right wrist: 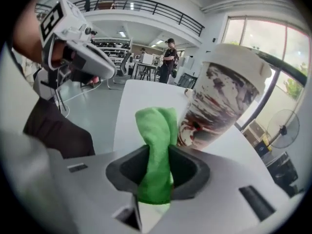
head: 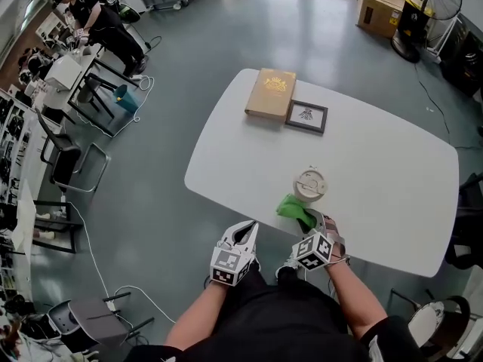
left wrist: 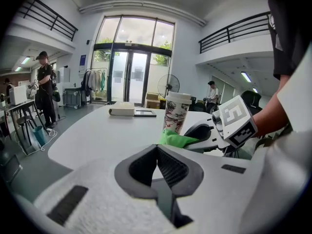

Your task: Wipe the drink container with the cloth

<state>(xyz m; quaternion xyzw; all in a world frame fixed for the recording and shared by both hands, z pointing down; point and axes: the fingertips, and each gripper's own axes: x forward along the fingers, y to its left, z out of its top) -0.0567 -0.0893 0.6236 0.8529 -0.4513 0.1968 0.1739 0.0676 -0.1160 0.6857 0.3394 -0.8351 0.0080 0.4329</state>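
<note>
- Right gripper (right wrist: 157, 175) pinches the green cloth (right wrist: 157, 130), whose folded end sits just beside the drink container (right wrist: 222, 99)
- Container stands upright near the front edge of the white table (head: 392, 164)
- Left gripper (left wrist: 158, 162) has its jaws together, empty, just off that edge

Cup (head: 310, 185) stands on the table (head: 377, 172), cloth (head: 296, 209) just before it; book (head: 271, 93) and frame (head: 306, 116) far behind

Right gripper (right wrist: 155, 172) jaws clamp folded green cloth (right wrist: 157, 150); cloth top just beside patterned white-lidded paper cup (right wrist: 219, 104).
</note>
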